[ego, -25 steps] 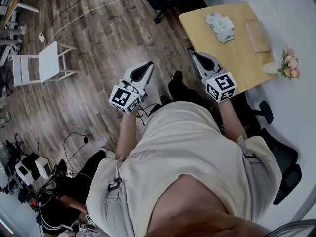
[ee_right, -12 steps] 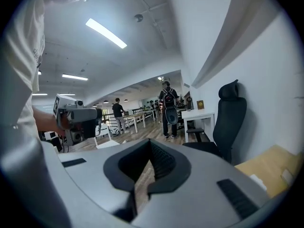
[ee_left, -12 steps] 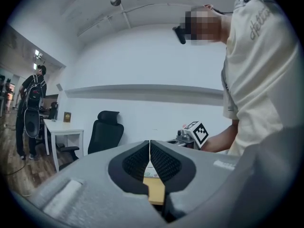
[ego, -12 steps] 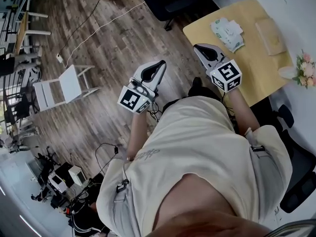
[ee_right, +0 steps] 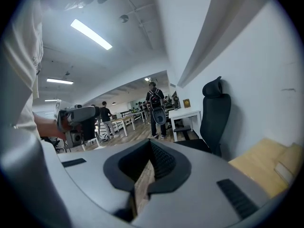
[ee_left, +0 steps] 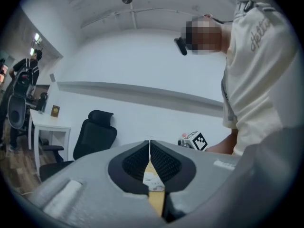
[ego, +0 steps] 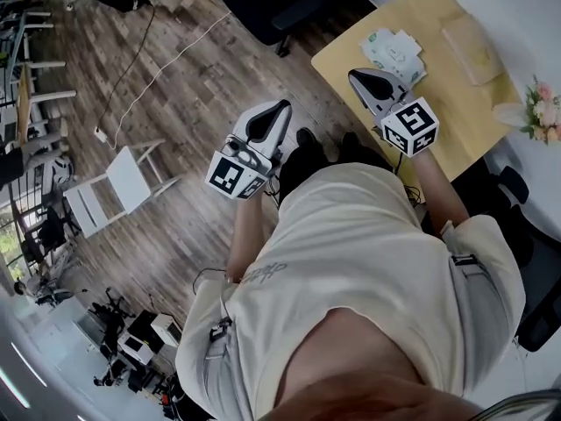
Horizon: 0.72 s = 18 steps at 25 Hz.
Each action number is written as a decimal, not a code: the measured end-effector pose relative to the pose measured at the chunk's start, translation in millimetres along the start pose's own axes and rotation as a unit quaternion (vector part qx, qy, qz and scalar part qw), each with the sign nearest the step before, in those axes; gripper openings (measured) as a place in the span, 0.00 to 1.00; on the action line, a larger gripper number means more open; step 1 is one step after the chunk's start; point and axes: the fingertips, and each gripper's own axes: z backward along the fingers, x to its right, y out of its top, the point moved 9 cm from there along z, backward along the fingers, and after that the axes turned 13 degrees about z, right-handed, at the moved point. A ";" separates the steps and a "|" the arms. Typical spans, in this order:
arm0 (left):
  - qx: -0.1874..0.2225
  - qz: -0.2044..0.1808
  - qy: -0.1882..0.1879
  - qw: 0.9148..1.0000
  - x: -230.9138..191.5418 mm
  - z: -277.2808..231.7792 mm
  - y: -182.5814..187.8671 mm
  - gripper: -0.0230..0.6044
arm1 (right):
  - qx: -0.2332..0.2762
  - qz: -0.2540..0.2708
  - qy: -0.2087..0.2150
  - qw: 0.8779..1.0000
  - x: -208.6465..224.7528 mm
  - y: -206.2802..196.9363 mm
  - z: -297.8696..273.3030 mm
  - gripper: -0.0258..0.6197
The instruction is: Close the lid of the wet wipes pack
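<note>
The wet wipes pack (ego: 391, 53), white and green, lies on the light wooden table (ego: 443, 112) near its far left corner. Its lid is too small to make out. My right gripper (ego: 354, 74) hovers shut over the table's near left edge, a short way from the pack, with nothing in it. My left gripper (ego: 282, 105) is shut and empty, held over the wooden floor left of the table. In the left gripper view the closed jaws (ee_left: 150, 142) point level towards a white wall. In the right gripper view the closed jaws (ee_right: 151, 142) face down the room.
A tan flat pad (ego: 473, 49) and a small bunch of flowers (ego: 538, 110) sit further along the table. A black office chair (ego: 263, 3) stands beyond the table, a white chair (ego: 123, 178) at the left. Cables cross the floor. People stand far off (ee_right: 156, 109).
Both grippers have moved towards the table while staying shut. The right gripper is now over the table's edge and nearer to the wipes pack.
</note>
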 end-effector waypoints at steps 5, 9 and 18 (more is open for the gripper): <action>0.004 0.023 -0.045 0.999 -51.5 -9.6 14.3 0.06 | 0.000 -0.001 -0.056 0.998 -0.8 22.3 -23.7 0.04; -0.028 -0.004 -0.079 0.996 -92.8 -21.3 33.1 0.06 | -0.003 -0.009 -0.123 0.992 -3.1 40.6 -36.1 0.04; -0.070 0.004 -0.207 0.976 -150.1 -52.2 44.8 0.06 | -0.052 -0.038 -0.283 0.957 -24.2 52.8 -42.1 0.04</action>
